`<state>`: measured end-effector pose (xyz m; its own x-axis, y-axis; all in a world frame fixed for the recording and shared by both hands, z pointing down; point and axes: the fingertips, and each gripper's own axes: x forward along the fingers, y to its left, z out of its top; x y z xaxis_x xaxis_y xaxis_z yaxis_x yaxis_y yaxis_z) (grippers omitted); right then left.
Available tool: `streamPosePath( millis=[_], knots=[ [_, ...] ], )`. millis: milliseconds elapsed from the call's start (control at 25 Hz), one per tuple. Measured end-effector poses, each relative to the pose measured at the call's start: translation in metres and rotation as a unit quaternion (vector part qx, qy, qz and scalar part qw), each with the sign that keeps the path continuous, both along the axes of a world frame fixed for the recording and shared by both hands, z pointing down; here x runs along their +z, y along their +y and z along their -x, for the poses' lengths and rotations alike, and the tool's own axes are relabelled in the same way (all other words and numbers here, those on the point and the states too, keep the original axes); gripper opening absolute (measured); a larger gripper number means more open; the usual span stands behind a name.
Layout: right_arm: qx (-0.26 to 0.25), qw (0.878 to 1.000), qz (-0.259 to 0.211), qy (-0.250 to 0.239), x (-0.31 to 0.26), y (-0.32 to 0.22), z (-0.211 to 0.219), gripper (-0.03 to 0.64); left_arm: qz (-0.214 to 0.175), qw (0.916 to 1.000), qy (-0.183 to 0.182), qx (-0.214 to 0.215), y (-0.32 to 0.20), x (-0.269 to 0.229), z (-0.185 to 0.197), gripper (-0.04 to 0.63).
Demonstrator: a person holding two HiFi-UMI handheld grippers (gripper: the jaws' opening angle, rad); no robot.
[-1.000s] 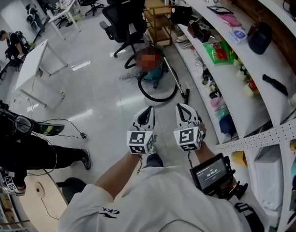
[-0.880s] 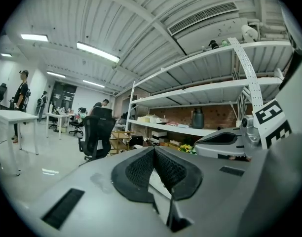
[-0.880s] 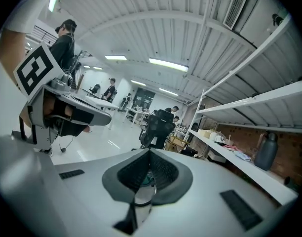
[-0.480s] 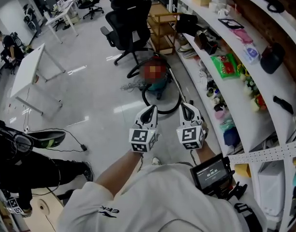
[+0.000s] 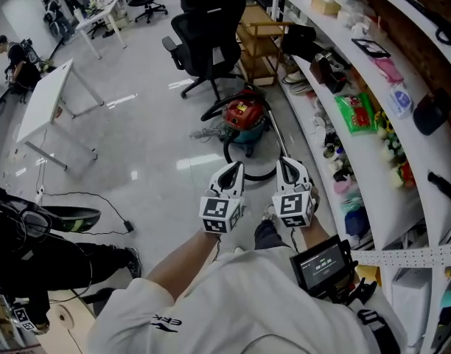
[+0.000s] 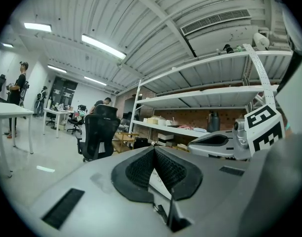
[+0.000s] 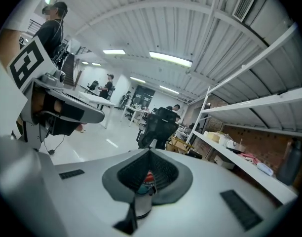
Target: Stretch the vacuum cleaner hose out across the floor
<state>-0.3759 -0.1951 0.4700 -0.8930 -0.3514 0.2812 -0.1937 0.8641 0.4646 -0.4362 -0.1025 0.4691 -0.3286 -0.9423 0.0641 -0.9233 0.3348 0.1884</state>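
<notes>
Hose (image 5: 256,177): we see a black loop on the floor (image 5: 152,150) before the red vacuum cleaner (image 5: 244,115).
Left gripper (image 5: 234,168): jaws together, empty.
Right gripper (image 5: 287,164): jaws together, empty.

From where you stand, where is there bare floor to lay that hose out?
Bare floor lies open between the white table, the office chair and the vacuum cleaner. It is crowded along the shelves, where the hose coils.
</notes>
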Motion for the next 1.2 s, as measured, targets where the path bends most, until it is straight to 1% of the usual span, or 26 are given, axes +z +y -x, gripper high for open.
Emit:
streamPosePath(
  millis=[280, 480, 600, 720, 840, 1040, 1200],
  knots=[
    [-0.021, 1.0, 0.008, -0.005, 0.009, -0.051, 0.056, 0.002, 0.011, 0.9997, -0.005, -0.022, -0.046, 0.007, 0.054, 0.002],
    [-0.032, 0.999, 0.014, -0.006, 0.011, -0.111, 0.099, 0.002, 0.027, 0.9991, -0.006, -0.033, -0.098, 0.01, 0.099, 0.002],
    [-0.029, 0.999, 0.026, -0.005, 0.01, -0.151, 0.121, 0.002, 0.036, 0.9986, -0.009, -0.037, -0.136, 0.01, 0.126, 0.002],
    [-0.035, 0.999, 0.035, 0.002, 0.018, -0.188, 0.139, 0.002, 0.049, 0.9979, -0.006, -0.041, -0.171, 0.014, 0.147, 0.002],
    [-0.028, 0.998, 0.051, 0.001, 0.019, -0.227, 0.152, 0.002, 0.061, 0.9968, -0.002, -0.051, -0.202, 0.019, 0.168, 0.002],
    [-0.026, 0.997, 0.077, 0.012, 0.036, -0.274, 0.173, 0.002, 0.084, 0.9942, 0.004, -0.066, -0.239, 0.032, 0.195, 0.002],
    [-0.027, 0.995, 0.09, 0.02, 0.052, -0.301, 0.191, 0.002, 0.097, 0.9923, 0.008, -0.078, -0.258, 0.046, 0.217, 0.002]
  ],
)
